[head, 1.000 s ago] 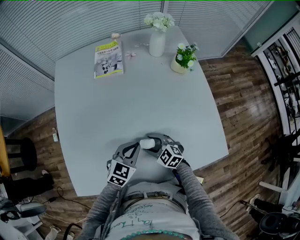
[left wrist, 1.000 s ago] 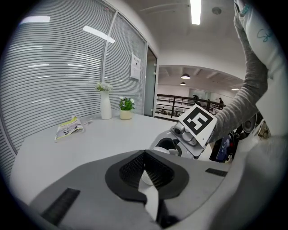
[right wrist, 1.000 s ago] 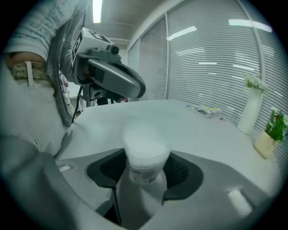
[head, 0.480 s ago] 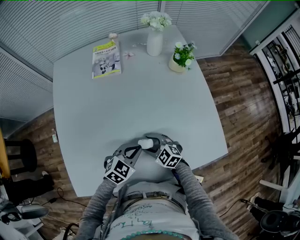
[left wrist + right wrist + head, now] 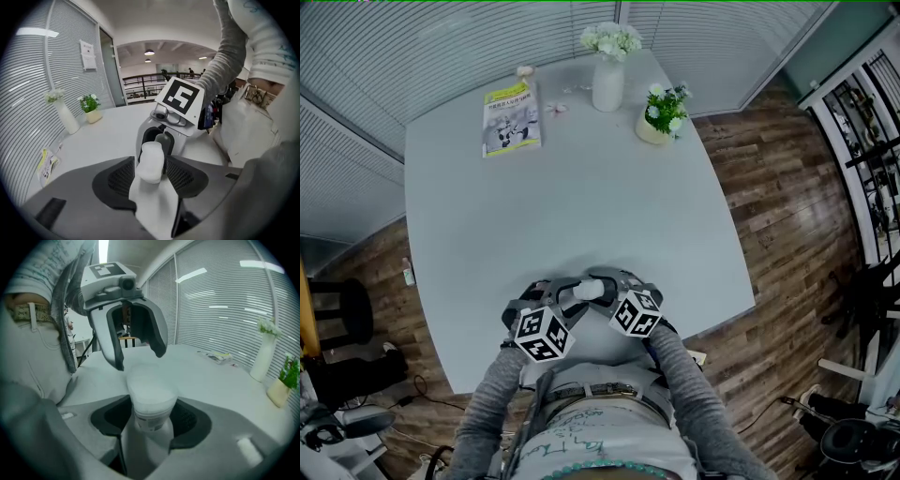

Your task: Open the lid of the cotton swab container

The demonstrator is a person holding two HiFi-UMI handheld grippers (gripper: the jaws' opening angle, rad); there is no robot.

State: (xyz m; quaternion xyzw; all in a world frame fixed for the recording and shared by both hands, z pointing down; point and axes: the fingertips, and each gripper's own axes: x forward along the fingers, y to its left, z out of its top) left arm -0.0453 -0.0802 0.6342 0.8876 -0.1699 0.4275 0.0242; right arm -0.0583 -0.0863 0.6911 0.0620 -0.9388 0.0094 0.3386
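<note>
- White table (image 5: 581, 187): both grippers meet at its near edge, just in front of the person.
- Right gripper (image 5: 151, 420) is clamped on the cotton swab container (image 5: 152, 394), with its pads pressing the labelled body.
- Left gripper (image 5: 140, 359) faces it from the left with its jaws opening. The container's lid (image 5: 151, 161) sits between them.
- At the far side stand a vase (image 5: 609, 84), a potted plant (image 5: 661, 117) and a magazine (image 5: 511, 117), well apart from the grippers.

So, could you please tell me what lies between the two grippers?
The cotton swab container lies there, seen in the head view: the right gripper clamps its body, while its other end sits between the left gripper's opening jaws.
</note>
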